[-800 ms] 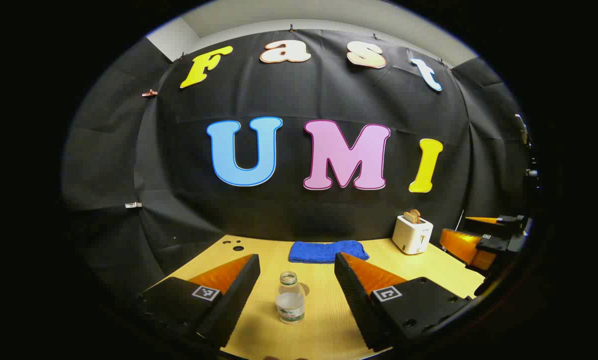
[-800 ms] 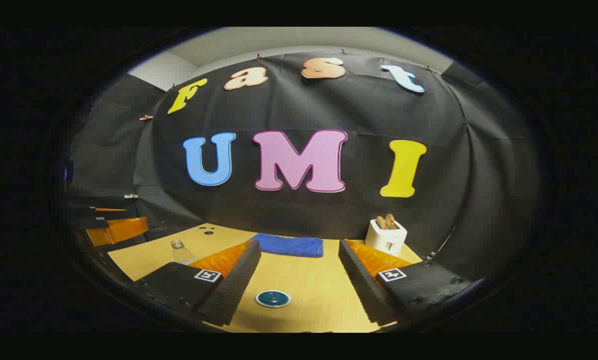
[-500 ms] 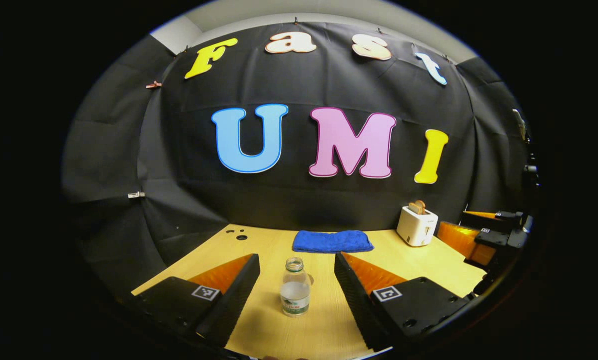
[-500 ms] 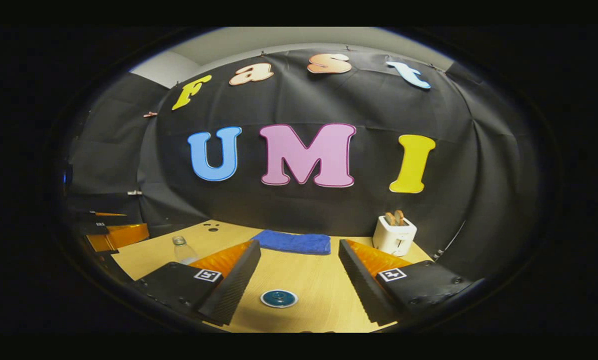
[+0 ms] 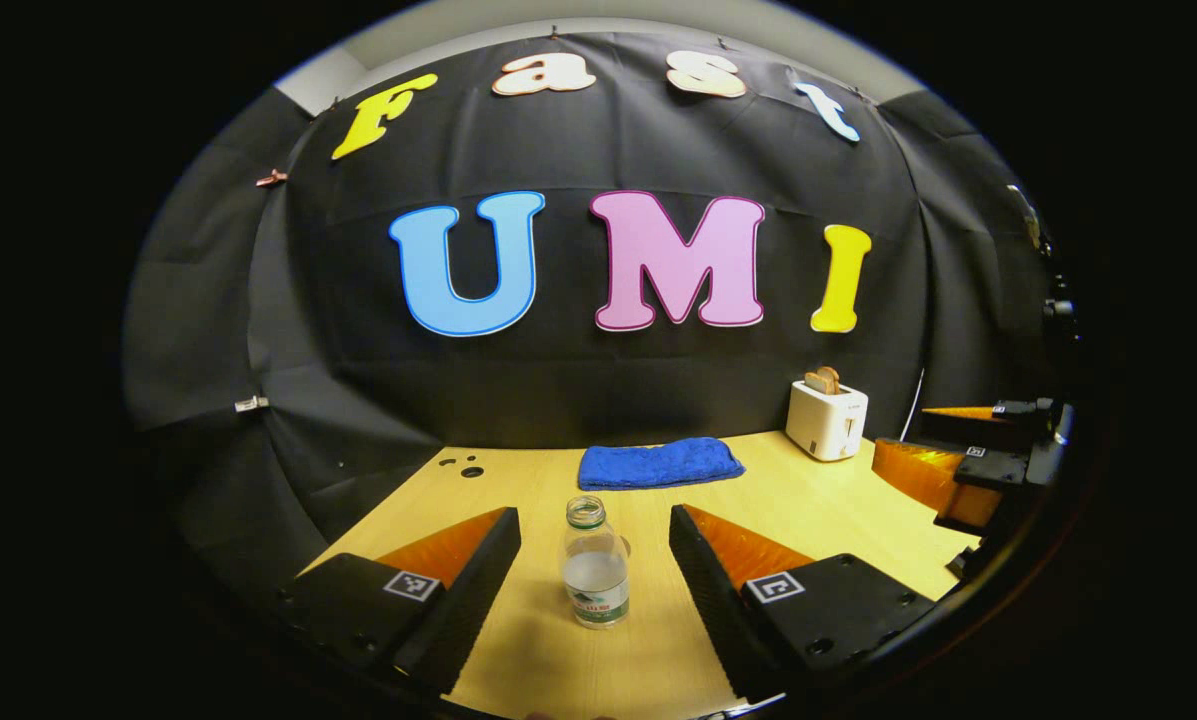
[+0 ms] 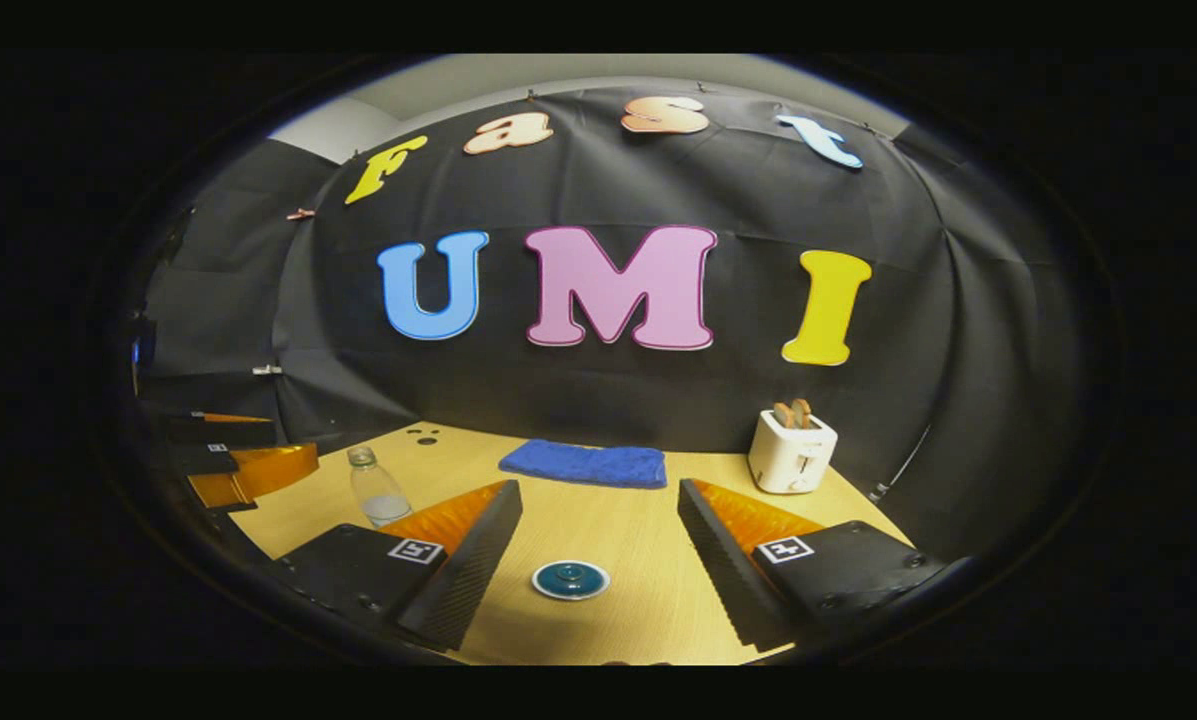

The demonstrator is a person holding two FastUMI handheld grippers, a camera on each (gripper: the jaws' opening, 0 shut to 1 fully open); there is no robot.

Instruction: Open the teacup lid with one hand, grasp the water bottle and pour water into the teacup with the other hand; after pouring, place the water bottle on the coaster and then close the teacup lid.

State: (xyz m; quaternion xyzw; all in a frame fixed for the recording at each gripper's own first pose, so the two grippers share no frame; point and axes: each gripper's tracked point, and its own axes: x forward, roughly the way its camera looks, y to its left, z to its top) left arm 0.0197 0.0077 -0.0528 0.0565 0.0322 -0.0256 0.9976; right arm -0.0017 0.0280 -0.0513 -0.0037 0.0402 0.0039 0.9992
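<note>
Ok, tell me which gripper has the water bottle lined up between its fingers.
The left gripper: the water bottle stands upright between its open fingers. The right gripper frames the teal teacup lid.

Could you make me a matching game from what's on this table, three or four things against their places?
Things:
1. water bottle
2. teal lid
3. blue towel
4. toaster

Places:
A. flat by the wall, mid table
B. between the left gripper's open fingers
C. back right corner, toast in it
D. between the right gripper's open fingers

Pairs: 1-B, 2-D, 3-A, 4-C
</note>
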